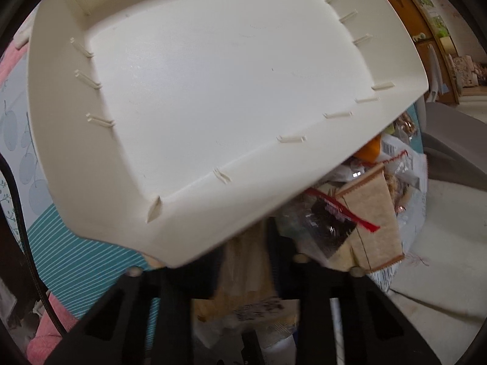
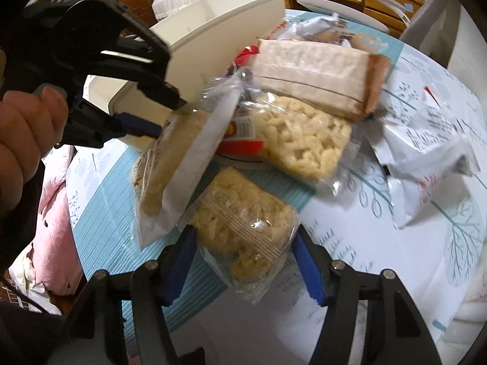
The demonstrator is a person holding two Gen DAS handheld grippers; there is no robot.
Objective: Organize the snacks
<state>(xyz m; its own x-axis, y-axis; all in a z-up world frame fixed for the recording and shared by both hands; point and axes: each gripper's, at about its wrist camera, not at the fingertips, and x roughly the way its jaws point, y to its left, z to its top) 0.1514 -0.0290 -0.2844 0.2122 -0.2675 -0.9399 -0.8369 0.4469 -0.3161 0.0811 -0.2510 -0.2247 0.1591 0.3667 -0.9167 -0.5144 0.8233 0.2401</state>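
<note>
A clear packet of pale crisps [image 2: 243, 237] lies on the table between the blue pads [image 2: 182, 261] of my right gripper [image 2: 245, 266], which press on its two sides. My left gripper [image 2: 170, 118], held by a person's hand [image 2: 24, 127], is shut on the top edge of a clear packet with tan contents and a white strip [image 2: 182, 164]. That packet hangs tilted over the table. In the left wrist view the same packet [image 1: 243, 298] sits blurred between the left gripper's [image 1: 246, 261] fingers. A cream plastic bin [image 1: 213, 91] fills that view, close and tilted.
The cream bin [image 2: 213, 30] stands behind the left gripper. A pile of snacks lies beside it: a brown paper packet [image 2: 313, 70], a clear bag of pale puffs [image 2: 304, 140], white packets [image 2: 426, 140]. The tablecloth [image 2: 365, 258] has teal stripes and tree prints. Pink cloth [image 2: 54, 228] lies off the table's left edge.
</note>
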